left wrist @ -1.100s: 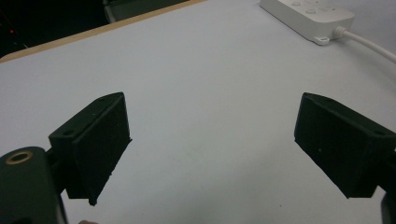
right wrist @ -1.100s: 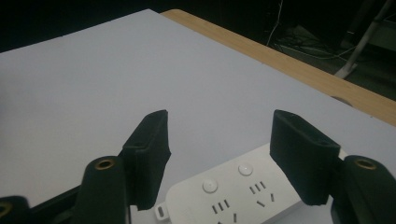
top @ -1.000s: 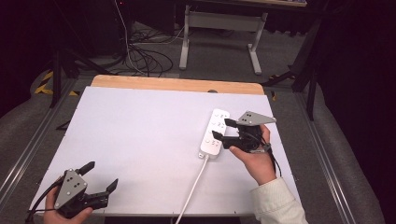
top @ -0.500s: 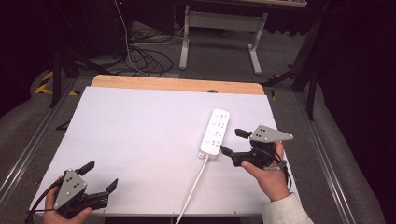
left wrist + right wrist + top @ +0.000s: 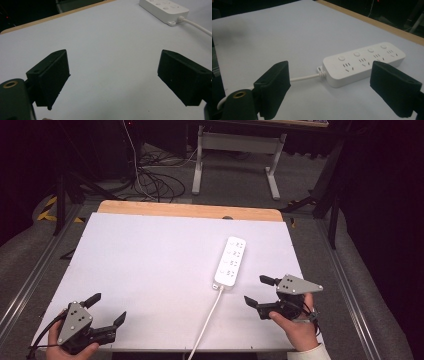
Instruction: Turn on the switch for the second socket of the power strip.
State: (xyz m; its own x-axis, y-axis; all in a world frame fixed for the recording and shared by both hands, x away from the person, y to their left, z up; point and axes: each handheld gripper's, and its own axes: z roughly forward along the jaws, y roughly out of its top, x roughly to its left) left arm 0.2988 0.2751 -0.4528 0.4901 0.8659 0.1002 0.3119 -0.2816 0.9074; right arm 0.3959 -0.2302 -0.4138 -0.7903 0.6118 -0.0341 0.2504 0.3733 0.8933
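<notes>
The white power strip (image 5: pixel 231 261) lies flat on the right half of the white surface (image 5: pixel 150 270), sockets up, its cord (image 5: pixel 207 322) trailing back to the near edge; set down like this, it looks placed where it is meant to stay. The right tool (image 5: pixel 260 292) sits just beside the strip's cord end, apart from it, and its jaws have just been opening, wide now with nothing between them, which reads as a release. The left tool (image 5: pixel 107 309) rests at the near left corner, well apart, jaws spread and empty, seemingly just waiting.
</notes>
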